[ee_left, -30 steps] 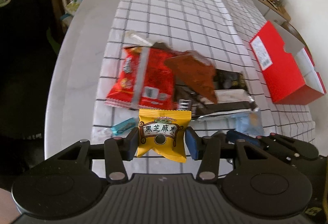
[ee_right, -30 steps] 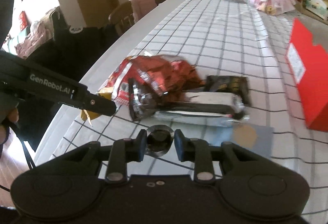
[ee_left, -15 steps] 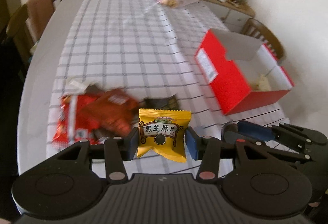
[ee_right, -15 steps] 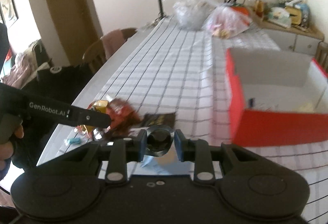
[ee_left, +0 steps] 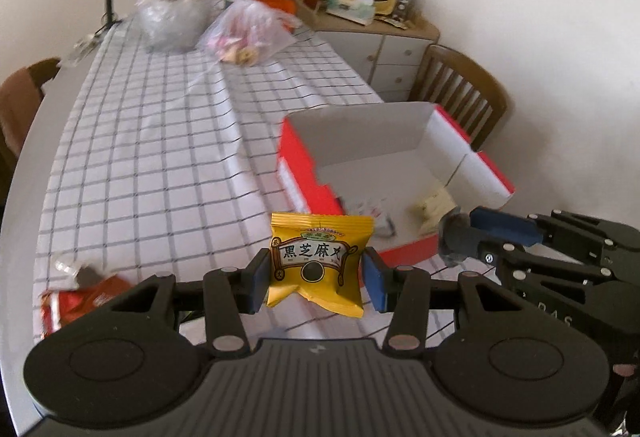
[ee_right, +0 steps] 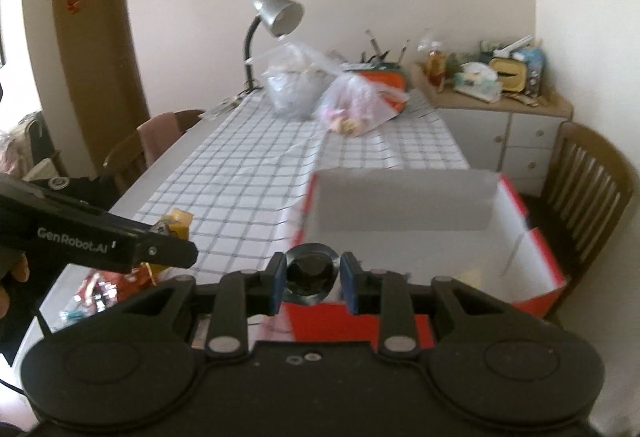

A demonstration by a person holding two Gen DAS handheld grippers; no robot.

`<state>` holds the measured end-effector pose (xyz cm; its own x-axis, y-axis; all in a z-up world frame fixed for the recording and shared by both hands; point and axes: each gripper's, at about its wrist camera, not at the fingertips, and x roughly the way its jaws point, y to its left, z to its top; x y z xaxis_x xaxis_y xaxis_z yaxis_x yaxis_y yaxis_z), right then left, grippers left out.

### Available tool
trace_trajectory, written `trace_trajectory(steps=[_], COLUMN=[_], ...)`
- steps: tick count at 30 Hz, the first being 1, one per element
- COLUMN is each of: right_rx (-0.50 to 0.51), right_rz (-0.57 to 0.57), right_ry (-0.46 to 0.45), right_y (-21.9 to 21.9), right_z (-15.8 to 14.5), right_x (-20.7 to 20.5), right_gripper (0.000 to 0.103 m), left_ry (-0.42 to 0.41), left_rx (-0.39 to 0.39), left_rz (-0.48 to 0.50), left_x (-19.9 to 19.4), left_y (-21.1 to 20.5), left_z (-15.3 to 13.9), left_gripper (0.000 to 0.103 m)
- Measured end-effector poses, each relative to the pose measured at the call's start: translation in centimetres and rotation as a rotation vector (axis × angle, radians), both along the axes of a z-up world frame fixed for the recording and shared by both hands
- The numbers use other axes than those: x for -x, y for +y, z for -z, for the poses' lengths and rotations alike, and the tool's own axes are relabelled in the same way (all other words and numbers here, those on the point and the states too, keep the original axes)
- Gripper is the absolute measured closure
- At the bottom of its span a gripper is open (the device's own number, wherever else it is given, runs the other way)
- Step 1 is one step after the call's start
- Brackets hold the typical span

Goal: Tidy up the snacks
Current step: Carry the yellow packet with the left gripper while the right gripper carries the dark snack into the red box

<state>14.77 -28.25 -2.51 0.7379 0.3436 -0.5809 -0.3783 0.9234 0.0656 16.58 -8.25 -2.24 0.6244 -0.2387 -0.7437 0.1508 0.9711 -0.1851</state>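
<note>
Fingers of the left gripper (ee_left: 316, 279) pinch a yellow snack packet (ee_left: 318, 264) by its 2 side edges, upright and lifted off the checked tablecloth (ee_left: 160, 165). Those of the right gripper (ee_right: 313, 287) are closed on a small dark foil-wrapped snack (ee_right: 310, 275), held just at the near wall of the red box (ee_right: 536, 249).

Risk 1, as I judge it: the yellow packet is puffy and held only at its flanks, so it could squirm or slip out in a quick swing and land on the cloth short of the box. Risk 2: both grippers head for the same opening, and in the left view the right gripper (ee_left: 460, 237) already sits at the box's near right corner, so the 2 could knock together. Risk 3: a low approach could catch the near red wall (ee_left: 404, 249) and shove the light cardboard box.

Room is good above the box: its top is open, its floor mostly bare apart from a pale packet (ee_left: 434, 207) and some small pieces. Beyond the tall back flap (ee_left: 368, 135) stands a wooden chair (ee_left: 460, 93); the box's right side seems close to the table edge. More snacks (ee_left: 80, 301) lie at the table's left.
</note>
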Motion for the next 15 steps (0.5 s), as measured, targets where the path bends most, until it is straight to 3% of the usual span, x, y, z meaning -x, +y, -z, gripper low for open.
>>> trace_trajectory(steps=[15], right_rx=[0.039], right_rz=[0.057], right_ry=[0.018], right_y=[-8.6], right_z=[1.2], right_x=[-6.9], right_gripper=[0.076], left_ry=[0.036], left_rx=[-0.078], left_rz=[0.020], left_x=[-6.6], left_y=[-9.6], left_z=[0.8], left_gripper=[0.056])
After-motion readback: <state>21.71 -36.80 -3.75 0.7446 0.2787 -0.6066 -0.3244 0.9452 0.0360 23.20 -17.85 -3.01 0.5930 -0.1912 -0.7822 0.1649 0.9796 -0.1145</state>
